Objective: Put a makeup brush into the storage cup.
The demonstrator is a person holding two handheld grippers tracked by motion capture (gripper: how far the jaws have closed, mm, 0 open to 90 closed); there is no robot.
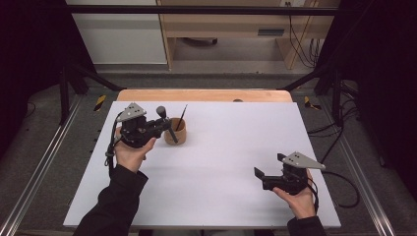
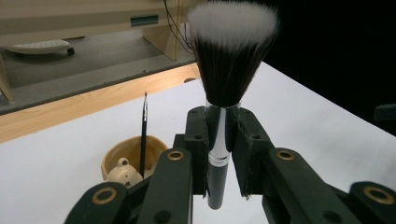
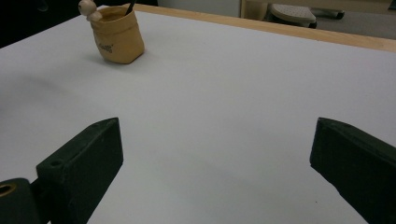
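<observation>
inspecting: label lines follow, taken from the high view and both gripper views.
left hand-held gripper [image 2: 223, 154]: black, hard jaws with brass-ringed pivots; clamped on the handle of the makeup brush, pads pressing from both sides; in the high view it sits at the left rear of the bench, just beside the cup.
makeup brush [image 2: 227, 70]: round flared head, dark bristles with soft white tips; shiny metal ferrule above a glossy black handle; held upright between the jaws, clear of the bench surface.
cup [image 1: 175, 131]: small, round, tan, matte, with a soft folded rim; a pale bead-like figure sits on the rim in both gripper views; it stands on the bench at left rear.
thin brush [image 2: 144, 130]: slender dark stick with a fine tip, standing in the cup and leaning on the rim.
right hand-held gripper [image 3: 215, 154]: jaws spread wide with nothing between them; held low at the right front of the bench, well apart from the cup.
bench [image 1: 236, 162]: flat, smooth, white matte top; a light wooden strip shows along the far edge.
edges: the cup stands well in from the left and far edges.
open room: wide bare surface between the two hand-held grippers and across the middle and right rear.
</observation>
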